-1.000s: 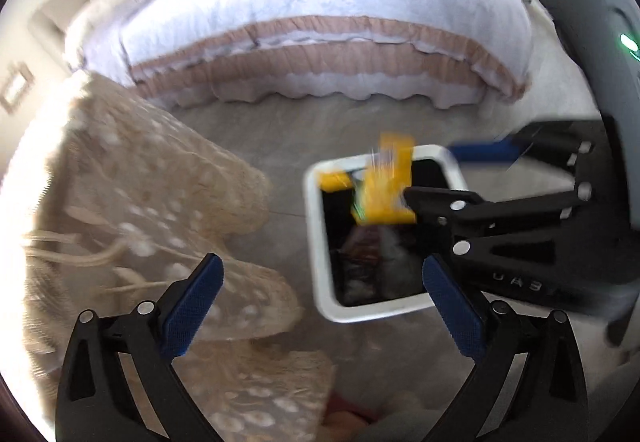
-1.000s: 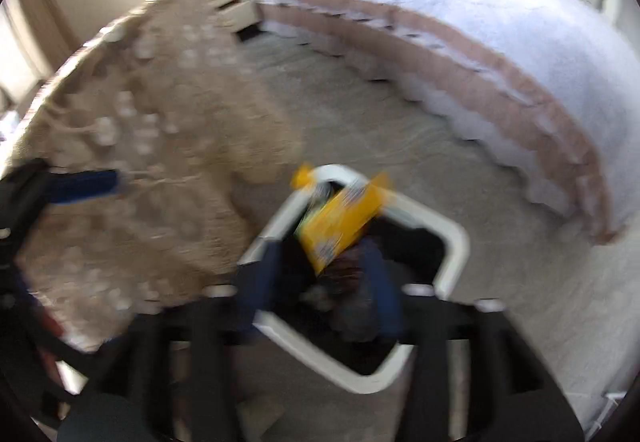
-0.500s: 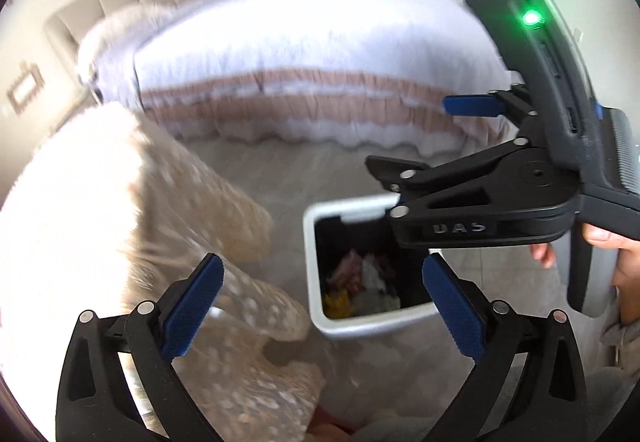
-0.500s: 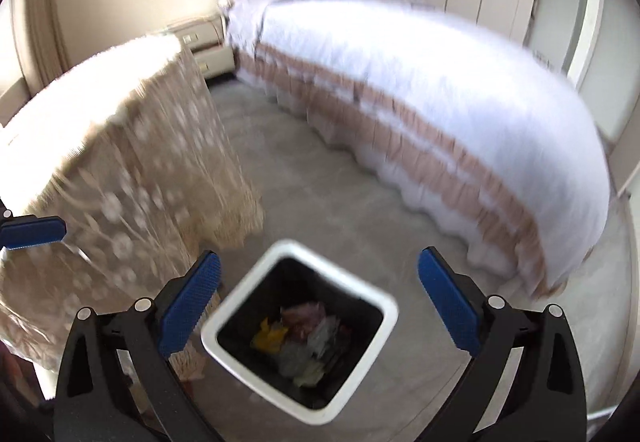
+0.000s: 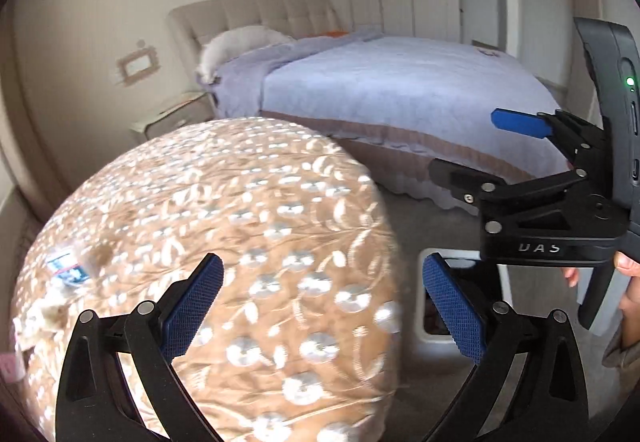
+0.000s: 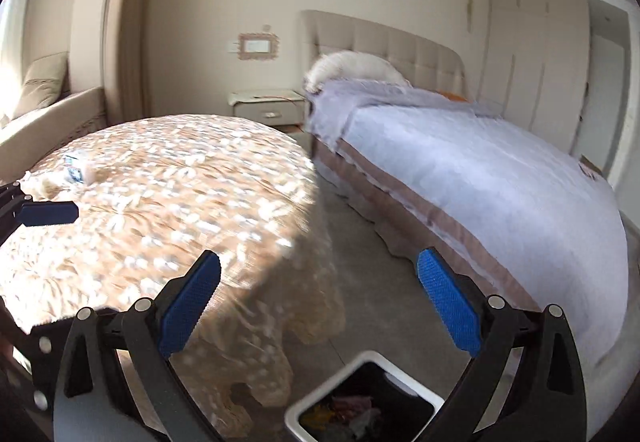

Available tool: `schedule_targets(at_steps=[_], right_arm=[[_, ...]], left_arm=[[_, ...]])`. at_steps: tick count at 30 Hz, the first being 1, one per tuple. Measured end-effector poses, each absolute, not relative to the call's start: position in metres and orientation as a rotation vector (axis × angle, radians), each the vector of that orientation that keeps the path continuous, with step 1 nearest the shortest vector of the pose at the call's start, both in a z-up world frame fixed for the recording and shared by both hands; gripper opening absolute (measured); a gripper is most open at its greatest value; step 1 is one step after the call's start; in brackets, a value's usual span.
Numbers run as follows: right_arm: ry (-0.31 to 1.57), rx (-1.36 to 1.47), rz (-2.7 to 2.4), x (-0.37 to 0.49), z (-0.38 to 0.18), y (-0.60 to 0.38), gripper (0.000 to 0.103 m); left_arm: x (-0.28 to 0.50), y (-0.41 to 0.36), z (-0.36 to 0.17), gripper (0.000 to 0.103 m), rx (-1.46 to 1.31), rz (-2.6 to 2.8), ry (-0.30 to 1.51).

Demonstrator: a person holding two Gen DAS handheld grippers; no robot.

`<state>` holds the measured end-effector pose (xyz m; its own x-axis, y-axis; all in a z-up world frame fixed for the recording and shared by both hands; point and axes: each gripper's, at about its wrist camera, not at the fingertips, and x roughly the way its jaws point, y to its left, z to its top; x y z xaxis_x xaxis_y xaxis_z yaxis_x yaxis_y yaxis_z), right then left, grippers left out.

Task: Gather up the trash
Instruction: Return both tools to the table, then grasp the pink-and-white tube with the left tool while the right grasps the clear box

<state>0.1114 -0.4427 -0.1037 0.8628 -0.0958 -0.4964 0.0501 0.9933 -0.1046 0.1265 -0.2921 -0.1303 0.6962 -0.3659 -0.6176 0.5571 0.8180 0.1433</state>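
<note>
The white bin [image 6: 372,357] with a black liner stands on the floor beside the round table, with crumpled trash [image 6: 340,412] inside. In the left wrist view only part of the bin [image 5: 440,342] shows behind a finger. A small blue-and-white wrapper [image 6: 76,167] lies on the table's far left, also visible as the wrapper [image 5: 66,268]. My right gripper [image 6: 320,282] is open and empty, above and behind the bin. My left gripper [image 5: 320,282] is open and empty over the table edge. The right gripper [image 5: 480,150] hangs to its right, held by a hand [image 5: 630,282].
The round table [image 6: 160,202] wears a beige patterned cloth that hangs to the floor. A bed [image 6: 480,182] with a pale blue cover fills the right side. A nightstand [image 6: 268,106] sits by the headboard and a sofa [image 6: 48,114] at far left. Grey floor runs between table and bed.
The yellow packet that was in my right gripper dropped into the bin as the jaws opened. Both grippers then rose and tipped up, so the table top and bed replace the bin.
</note>
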Motion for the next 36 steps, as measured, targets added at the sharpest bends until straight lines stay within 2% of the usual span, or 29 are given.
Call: schedule_targets(at_steps=[14,26,36], right_arm=[[0.439,-0.212,0.221,0.153,-0.071,-0.292,0.098],[0.449,-0.286,0.368,0.195,-0.066,-0.189,0.098],[0.476,-0.338,0.445,0.235,-0.076,-0.128,0.098]], left_arm=[[0.145,-0.104,-0.105,0.098,0.186,-0.114,0.581],[0.186,0.030,-0.120,0.098,0.234,0.136,0.631],[0.217,0.092,-0.132,0.098,0.152,0.163,0.678]])
